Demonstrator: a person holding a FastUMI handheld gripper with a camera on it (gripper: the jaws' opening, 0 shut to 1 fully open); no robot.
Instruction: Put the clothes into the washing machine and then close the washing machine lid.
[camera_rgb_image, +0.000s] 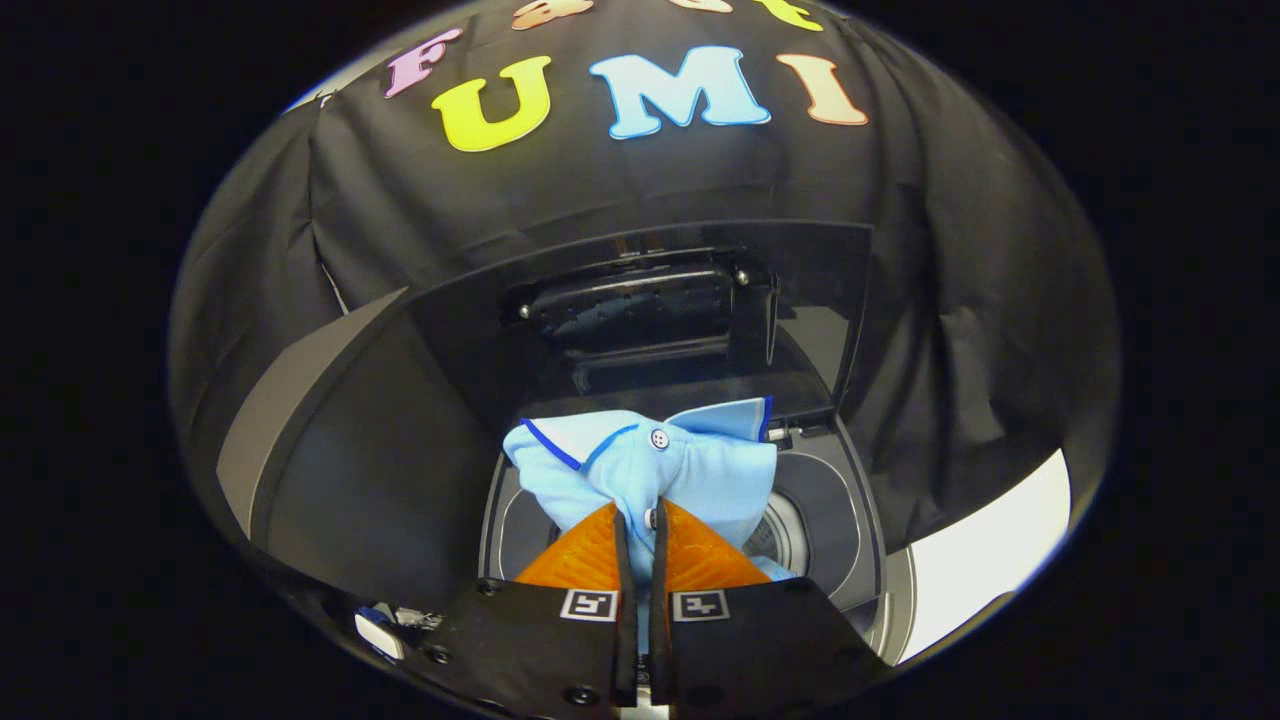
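black cloth hangs in folds as the back wall of the booth, and right in front of it stands the washing machine (850, 520), seen from above with its top open. i see the dark lid (640, 320) raised upright at the rear of the machine, its inner face turned toward my camera, with a darker block fixed across the middle of that face. below the lid the grey rim of the opening curves round, and to the right of my fingers a slice of the metal drum (772, 535) shows down inside it.

my claw (640, 535) is pinched almost fully together, only a thin gap left between the two fingers, and both fingers press on a light blue shirt (650, 475). the cloth bunches up just ahead of the fingertips, and a strip of it runs down through the narrow gap between the fingers. the shirt has dark blue piping along its collar; one white button (658, 438) sits on the placket just beyond the tips and a second one peeps out right at the pinch. the bundle hangs over the machine's opening, in front of the lower edge of the raised lid; i cannot tell whether any of it touches the rim or the drum.

to the right of the machine a pale, bright surface (990, 550) shows.
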